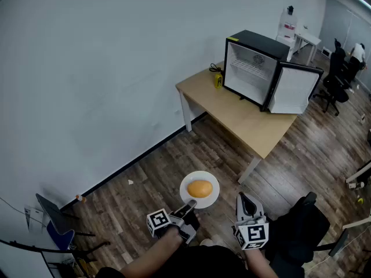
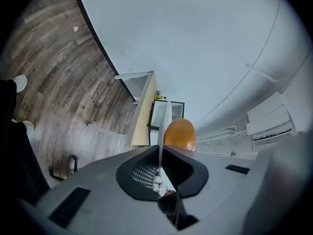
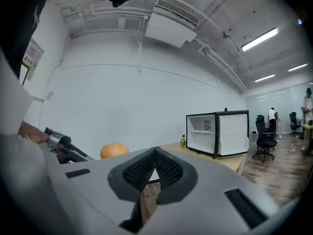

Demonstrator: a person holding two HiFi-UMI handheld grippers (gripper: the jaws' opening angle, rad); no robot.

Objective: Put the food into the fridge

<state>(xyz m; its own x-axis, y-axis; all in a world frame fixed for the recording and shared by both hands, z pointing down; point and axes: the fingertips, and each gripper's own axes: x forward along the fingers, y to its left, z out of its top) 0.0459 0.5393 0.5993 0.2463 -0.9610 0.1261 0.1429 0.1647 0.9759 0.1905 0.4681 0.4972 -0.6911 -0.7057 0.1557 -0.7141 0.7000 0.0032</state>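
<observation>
A round orange food (image 1: 200, 188) lies on a white plate (image 1: 186, 183) held above the wood floor. My left gripper (image 1: 188, 208) is shut on the plate's near rim. In the left gripper view the plate (image 2: 164, 124) shows edge-on between the jaws, with the food (image 2: 179, 135) beyond it. My right gripper (image 1: 246, 204) hangs just right of the plate, shut with nothing in it (image 3: 155, 152). A small black fridge (image 1: 255, 68) stands on a wooden table (image 1: 232, 112), its door swung open to the right and its white inside showing (image 3: 205, 131).
A small yellow bottle (image 1: 218, 80) stands on the table left of the fridge. Office chairs (image 1: 333, 88) and a person are at the far right. A folding chair (image 1: 55, 219) sits by the wall at lower left, a black chair (image 1: 304, 222) at lower right.
</observation>
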